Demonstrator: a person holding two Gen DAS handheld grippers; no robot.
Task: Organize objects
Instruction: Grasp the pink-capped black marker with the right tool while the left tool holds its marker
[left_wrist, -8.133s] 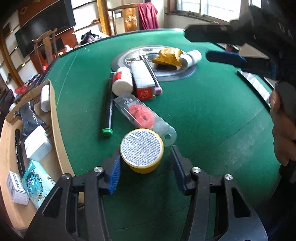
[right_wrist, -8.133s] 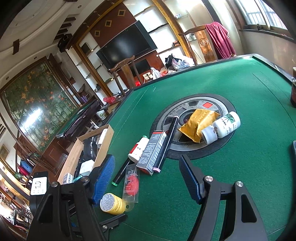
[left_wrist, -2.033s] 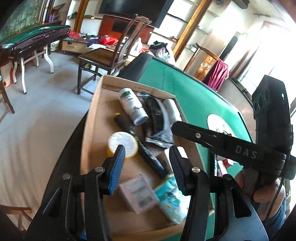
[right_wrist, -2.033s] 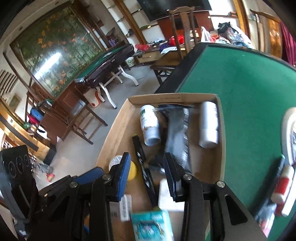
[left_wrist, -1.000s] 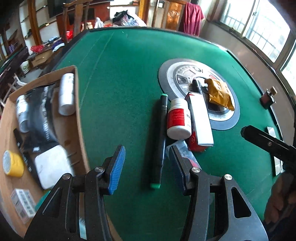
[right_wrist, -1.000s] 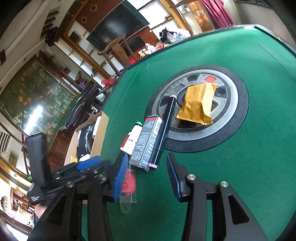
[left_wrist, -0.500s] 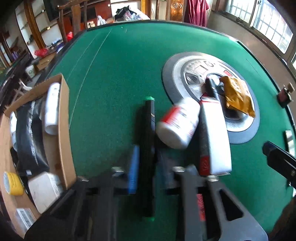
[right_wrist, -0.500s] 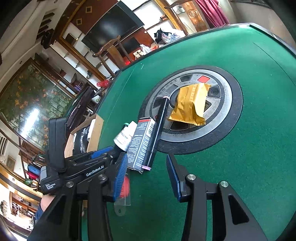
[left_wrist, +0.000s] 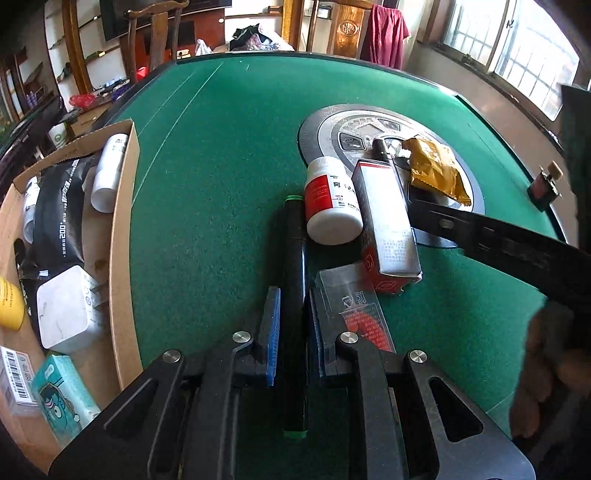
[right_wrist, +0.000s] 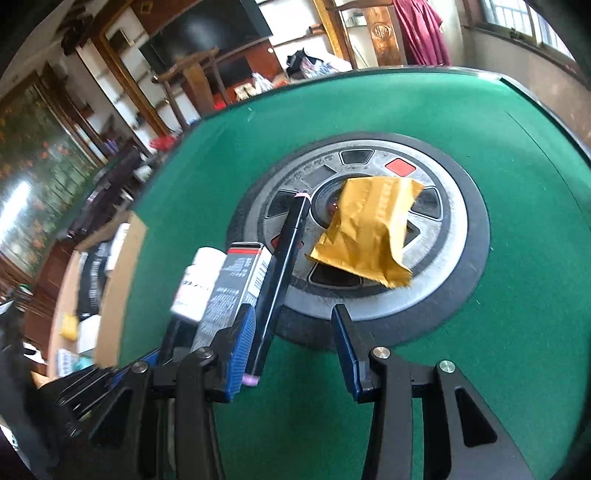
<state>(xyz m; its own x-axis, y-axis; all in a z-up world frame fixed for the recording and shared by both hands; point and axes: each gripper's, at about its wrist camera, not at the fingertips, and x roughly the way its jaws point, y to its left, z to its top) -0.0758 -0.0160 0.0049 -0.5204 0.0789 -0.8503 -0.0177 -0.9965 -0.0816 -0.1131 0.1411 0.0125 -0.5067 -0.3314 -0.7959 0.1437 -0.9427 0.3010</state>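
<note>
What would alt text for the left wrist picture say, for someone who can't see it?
The left tool is shut on a black marker with green ends lying on a green felt table. Beside the marker lie a white bottle and a red-and-white box; a cardboard box of items sits at left.

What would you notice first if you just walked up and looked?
The big green table with the round silver dial in its middle, a crinkly yellow packet lying on it. Close up, the left gripper is shut on a black marker. A cardboard box of odds and ends sits at the table's left edge.
</note>
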